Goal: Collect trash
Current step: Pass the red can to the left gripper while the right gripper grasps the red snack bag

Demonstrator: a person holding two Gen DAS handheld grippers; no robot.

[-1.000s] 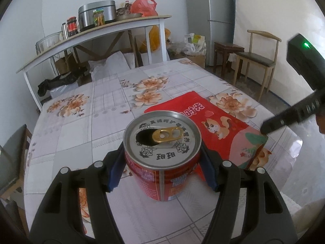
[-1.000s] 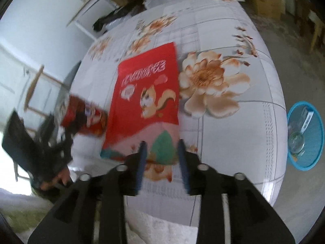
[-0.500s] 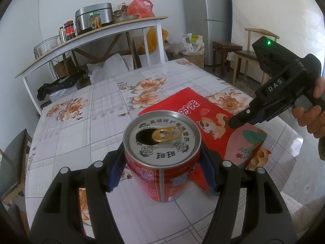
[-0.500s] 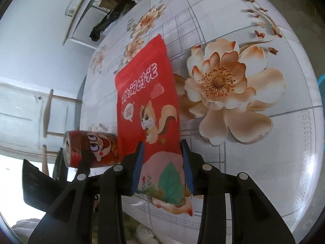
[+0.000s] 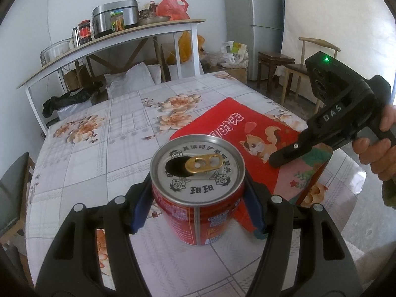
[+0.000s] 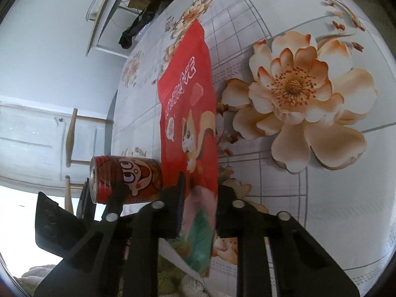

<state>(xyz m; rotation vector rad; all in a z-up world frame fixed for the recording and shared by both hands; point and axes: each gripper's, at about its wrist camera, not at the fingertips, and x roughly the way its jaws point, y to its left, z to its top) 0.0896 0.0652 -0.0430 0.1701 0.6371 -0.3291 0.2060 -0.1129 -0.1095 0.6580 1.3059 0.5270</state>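
Note:
My left gripper [image 5: 198,205] is shut on a red drink can [image 5: 198,198] with an opened top, standing on the floral table. The can also shows in the right wrist view [image 6: 126,180]. A red snack bag with a squirrel picture [image 5: 250,136] lies flat beside the can. My right gripper [image 6: 199,198] straddles the bag's near end [image 6: 195,210], its fingers on either side of it and the bag's edge lifted between them; the jaws are narrow but I cannot tell whether they pinch it. The right gripper shows in the left wrist view [image 5: 292,153].
The round table [image 5: 99,148] has a floral cloth. A white shelf with jars and a pot [image 5: 111,24] stands behind, with a fridge [image 5: 255,19] and wooden chairs [image 5: 314,57] to the right. The table's edge runs close to the bag's near end [image 6: 321,247].
My right gripper has moved in low over the bag's near end, and that end now rises off the table between its fingers. My left gripper still holds the can in place.

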